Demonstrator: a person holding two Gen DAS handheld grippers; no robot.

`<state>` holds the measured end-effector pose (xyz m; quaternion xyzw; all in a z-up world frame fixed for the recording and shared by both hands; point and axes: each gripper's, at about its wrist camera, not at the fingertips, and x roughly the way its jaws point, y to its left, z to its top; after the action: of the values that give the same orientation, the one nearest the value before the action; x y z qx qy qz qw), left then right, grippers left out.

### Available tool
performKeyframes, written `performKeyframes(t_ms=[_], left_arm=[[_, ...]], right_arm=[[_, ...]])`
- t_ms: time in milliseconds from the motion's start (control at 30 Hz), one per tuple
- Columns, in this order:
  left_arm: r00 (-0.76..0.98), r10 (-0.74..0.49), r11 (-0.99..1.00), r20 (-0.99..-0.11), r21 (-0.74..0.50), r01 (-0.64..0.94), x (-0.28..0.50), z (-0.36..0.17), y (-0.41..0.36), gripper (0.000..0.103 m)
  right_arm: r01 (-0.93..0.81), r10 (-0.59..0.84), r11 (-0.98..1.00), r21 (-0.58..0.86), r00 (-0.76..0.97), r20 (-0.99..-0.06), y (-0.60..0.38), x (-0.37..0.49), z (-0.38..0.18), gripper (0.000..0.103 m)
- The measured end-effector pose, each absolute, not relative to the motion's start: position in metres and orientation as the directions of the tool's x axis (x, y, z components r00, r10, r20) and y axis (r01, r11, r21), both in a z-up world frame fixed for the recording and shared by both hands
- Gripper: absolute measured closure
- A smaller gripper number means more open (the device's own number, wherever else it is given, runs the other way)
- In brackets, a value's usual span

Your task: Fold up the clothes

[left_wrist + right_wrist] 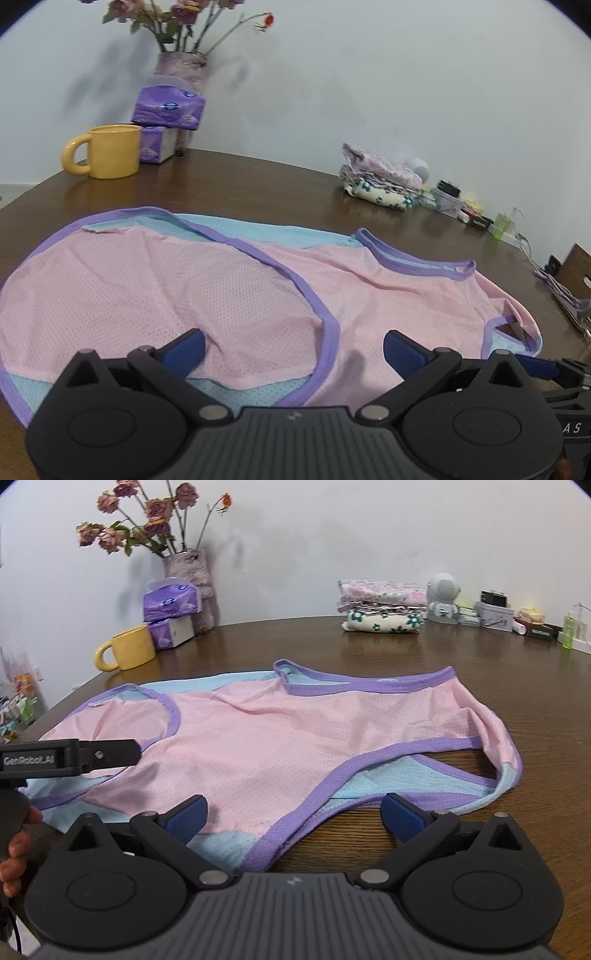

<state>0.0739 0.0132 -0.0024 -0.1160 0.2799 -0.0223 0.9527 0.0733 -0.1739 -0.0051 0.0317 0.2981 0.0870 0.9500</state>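
A pink and light-blue mesh vest with purple trim (207,291) (280,734) lies spread flat on the brown wooden table (236,177) (406,653). My left gripper (293,349) hovers open over the vest's near edge, blue pads wide apart, nothing between them. My right gripper (293,814) is open too, above the near hem where purple trim curves down to the table. In the right wrist view the left gripper's black body (70,758) reaches in from the left over the vest, with a hand (16,849) below it.
A yellow mug (109,151) (127,648), purple tissue packs (168,110) (171,603) and a vase of dried flowers (188,568) stand at the back left. A stack of folded floral clothes (380,179) (382,605) and small clutter (495,614) line the back right.
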Motion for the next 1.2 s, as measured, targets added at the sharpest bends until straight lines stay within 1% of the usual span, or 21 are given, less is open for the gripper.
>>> performKeyframes(t_ms=[33,133,200,267,333,367,400,433,467,600,733,767,800,900,967,1000,1067,1100,1133,1167,1200], left_arm=[[0.844,-0.104,0.972,-0.527,-0.233,-0.026,0.072,-0.001,0.014,0.006],[0.848,-0.093,0.973,-0.522,-0.230,-0.035,0.068,0.002,0.015,0.030],[0.851,-0.086,0.973,-0.519,-0.228,-0.042,0.065,0.004,0.016,0.043],[0.853,-0.078,0.973,-0.516,-0.227,-0.048,0.062,0.007,0.017,0.066],[0.856,-0.071,0.973,-0.513,-0.225,-0.054,0.059,0.009,0.018,0.066],[0.857,-0.067,0.973,-0.511,-0.224,-0.057,0.057,0.010,0.019,0.054],[0.858,-0.064,0.973,-0.509,-0.224,-0.061,0.055,0.011,0.019,0.045],[0.859,-0.060,0.973,-0.508,-0.223,-0.064,0.054,0.012,0.020,0.027],[0.861,-0.056,0.973,-0.506,-0.222,-0.067,0.052,0.013,0.020,0.020],[0.859,-0.057,0.974,-0.508,-0.219,-0.065,0.051,0.017,0.022,0.020],[0.847,-0.069,0.976,-0.527,-0.213,-0.053,0.056,0.016,0.018,0.021],[0.846,-0.068,0.979,-0.529,-0.200,-0.047,0.057,0.015,0.015,0.023],[0.845,-0.066,0.982,-0.531,-0.187,-0.041,0.059,0.015,0.012,0.025],[0.839,-0.071,0.987,-0.539,-0.160,-0.019,0.062,0.013,0.006,0.050],[0.828,-0.088,0.989,-0.554,-0.148,0.005,0.066,0.012,0.004,0.081],[0.822,-0.096,0.990,-0.561,-0.142,0.018,0.068,0.012,0.002,0.088],[0.818,-0.095,0.990,-0.567,-0.137,0.020,0.072,0.011,0.000,0.078],[0.815,-0.096,0.990,-0.572,-0.141,0.018,0.074,0.012,0.000,0.068],[0.813,-0.100,0.989,-0.573,-0.150,0.017,0.076,0.012,0.000,0.045],[0.812,-0.105,0.987,-0.575,-0.158,0.016,0.077,0.013,0.000,0.033],[0.815,-0.112,0.986,-0.568,-0.166,0.019,0.078,0.014,0.000,0.032]], right_arm=[[-0.140,0.173,0.985,0.102,0.809,-0.561,-0.173,0.073,-0.005,0.006],[-0.133,0.141,0.990,0.055,0.815,-0.562,-0.170,0.071,-0.004,0.030],[-0.136,0.152,0.988,0.071,0.813,-0.562,-0.172,0.070,-0.001,0.055],[-0.140,0.173,0.985,0.102,0.807,-0.564,-0.175,0.071,0.002,0.071],[-0.132,0.174,0.985,0.115,0.807,-0.564,-0.178,0.071,0.004,0.073],[-0.126,0.175,0.984,0.125,0.807,-0.564,-0.180,0.072,0.005,0.069],[-0.120,0.176,0.983,0.136,0.808,-0.563,-0.182,0.072,0.006,0.056],[-0.116,0.180,0.982,0.148,0.810,-0.559,-0.184,0.071,0.008,0.050],[-0.110,0.174,0.983,0.148,0.816,-0.552,-0.186,0.070,0.010,0.046],[-0.083,0.143,0.988,0.134,0.832,-0.536,-0.194,0.068,0.015,0.031],[-0.084,0.141,0.988,0.128,0.823,-0.550,-0.198,0.073,0.014,0.032],[-0.091,0.143,0.989,0.121,0.820,-0.555,-0.197,0.074,0.013,0.036],[-0.097,0.145,0.989,0.114,0.817,-0.558,-0.196,0.075,0.013,0.050],[-0.122,0.160,0.987,0.105,0.805,-0.572,-0.193,0.078,0.011,0.083],[-0.128,0.165,0.986,0.103,0.801,-0.576,-0.193,0.080,0.011,0.087],[-0.132,0.167,0.986,0.103,0.799,-0.578,-0.193,0.081,0.011,0.087],[-0.133,0.169,0.986,0.104,0.800,-0.576,-0.195,0.083,0.012,0.085],[-0.132,0.169,0.985,0.107,0.799,-0.576,-0.197,0.085,0.013,0.073],[-0.130,0.170,0.985,0.110,0.799,-0.577,-0.199,0.087,0.013,0.063],[-0.126,0.165,0.986,0.107,0.802,-0.574,-0.200,0.088,0.014,0.045],[-0.121,0.158,0.987,0.102,0.807,-0.569,-0.201,0.089,0.015,0.044]])
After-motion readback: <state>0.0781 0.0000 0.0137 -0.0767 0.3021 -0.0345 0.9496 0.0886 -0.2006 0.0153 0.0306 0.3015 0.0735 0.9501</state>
